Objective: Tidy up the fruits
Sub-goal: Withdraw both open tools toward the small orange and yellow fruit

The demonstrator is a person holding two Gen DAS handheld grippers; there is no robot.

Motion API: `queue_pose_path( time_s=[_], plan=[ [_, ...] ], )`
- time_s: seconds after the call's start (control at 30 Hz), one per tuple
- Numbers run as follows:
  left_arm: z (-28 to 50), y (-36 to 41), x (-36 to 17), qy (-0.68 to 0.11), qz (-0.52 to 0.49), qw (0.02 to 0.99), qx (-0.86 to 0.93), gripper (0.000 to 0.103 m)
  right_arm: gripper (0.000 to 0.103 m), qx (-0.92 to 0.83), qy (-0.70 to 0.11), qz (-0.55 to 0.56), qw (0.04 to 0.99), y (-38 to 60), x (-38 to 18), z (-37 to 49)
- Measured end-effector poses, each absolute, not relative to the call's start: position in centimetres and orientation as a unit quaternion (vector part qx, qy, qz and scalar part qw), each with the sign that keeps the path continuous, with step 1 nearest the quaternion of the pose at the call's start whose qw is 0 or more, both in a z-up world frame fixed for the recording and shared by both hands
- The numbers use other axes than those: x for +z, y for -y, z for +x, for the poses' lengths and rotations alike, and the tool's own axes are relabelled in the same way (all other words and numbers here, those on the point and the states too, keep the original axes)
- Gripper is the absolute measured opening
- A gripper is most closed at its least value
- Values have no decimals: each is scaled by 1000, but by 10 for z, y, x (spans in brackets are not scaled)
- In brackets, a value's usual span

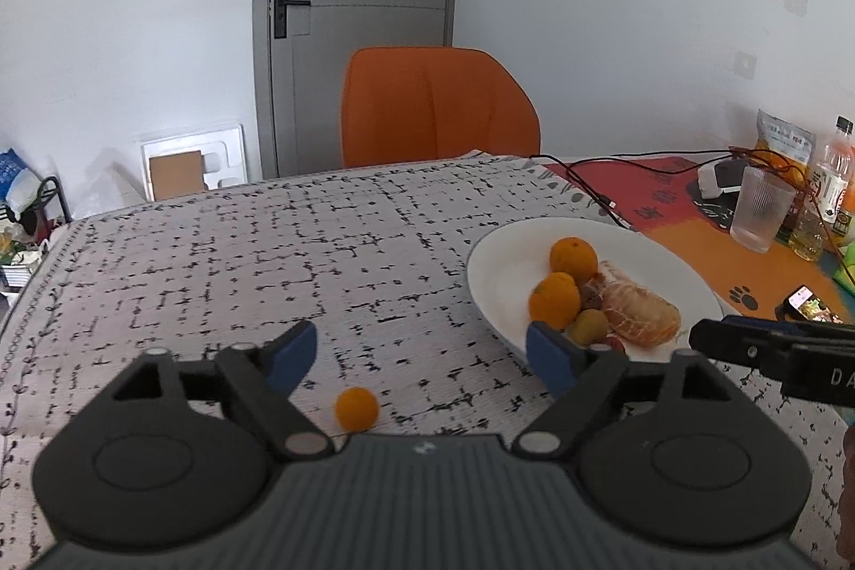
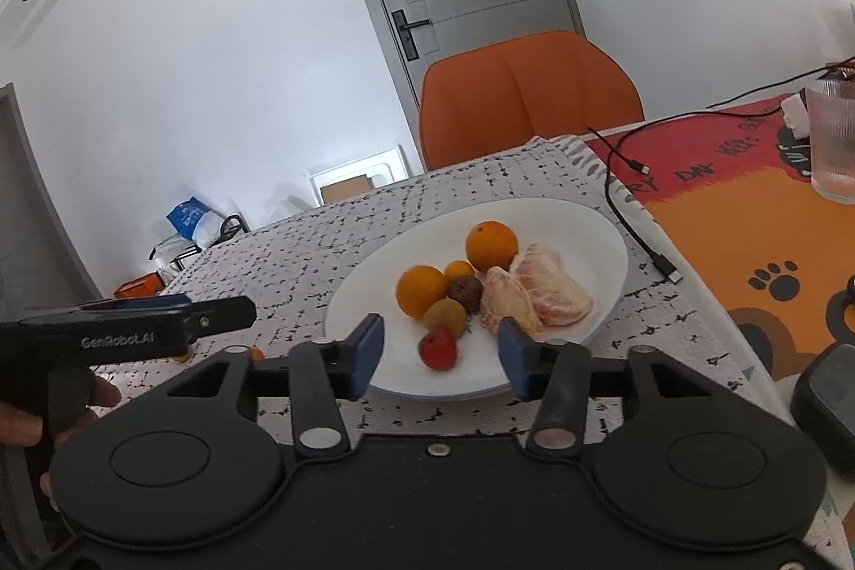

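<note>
A white plate on the patterned tablecloth holds two oranges, a small orange fruit, a dark brown fruit, a green-yellow fruit, a red fruit and peeled pomelo segments. The plate also shows in the left wrist view. A small orange kumquat lies alone on the cloth, low between the fingers of my open left gripper. My right gripper is open and empty, over the plate's near rim by the red fruit.
An orange chair stands at the table's far side. A ribbed glass, bottles, a snack bag and a black cable lie on the orange mat at the right. A phone lies near the right edge.
</note>
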State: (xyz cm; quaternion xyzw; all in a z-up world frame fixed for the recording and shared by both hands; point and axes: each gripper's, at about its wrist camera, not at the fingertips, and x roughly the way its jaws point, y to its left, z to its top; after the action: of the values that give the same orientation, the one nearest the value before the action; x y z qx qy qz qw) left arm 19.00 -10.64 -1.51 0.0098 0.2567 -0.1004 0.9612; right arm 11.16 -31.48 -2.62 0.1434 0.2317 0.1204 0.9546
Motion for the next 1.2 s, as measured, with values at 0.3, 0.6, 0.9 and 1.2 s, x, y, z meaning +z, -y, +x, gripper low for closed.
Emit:
queue_pose_path(
  time_s=[0.3,0.6,0.9,1.2],
  plan=[
    [175,85,-12,-252,1,964,-86,91,80,132,-225,134,956,298,-20,108],
    [162,58,-8,-254,-19,964,-74,100,103,142,-211,143,957,285,-13,105],
    [149,28,-6,-261,-47,963,-46,101,103,163,-216,128,954,265,-12,104],
    [138,5,-6,-252,-54,966,-36,101,103,179,-222,115,952,245,-11,105]
  ],
)
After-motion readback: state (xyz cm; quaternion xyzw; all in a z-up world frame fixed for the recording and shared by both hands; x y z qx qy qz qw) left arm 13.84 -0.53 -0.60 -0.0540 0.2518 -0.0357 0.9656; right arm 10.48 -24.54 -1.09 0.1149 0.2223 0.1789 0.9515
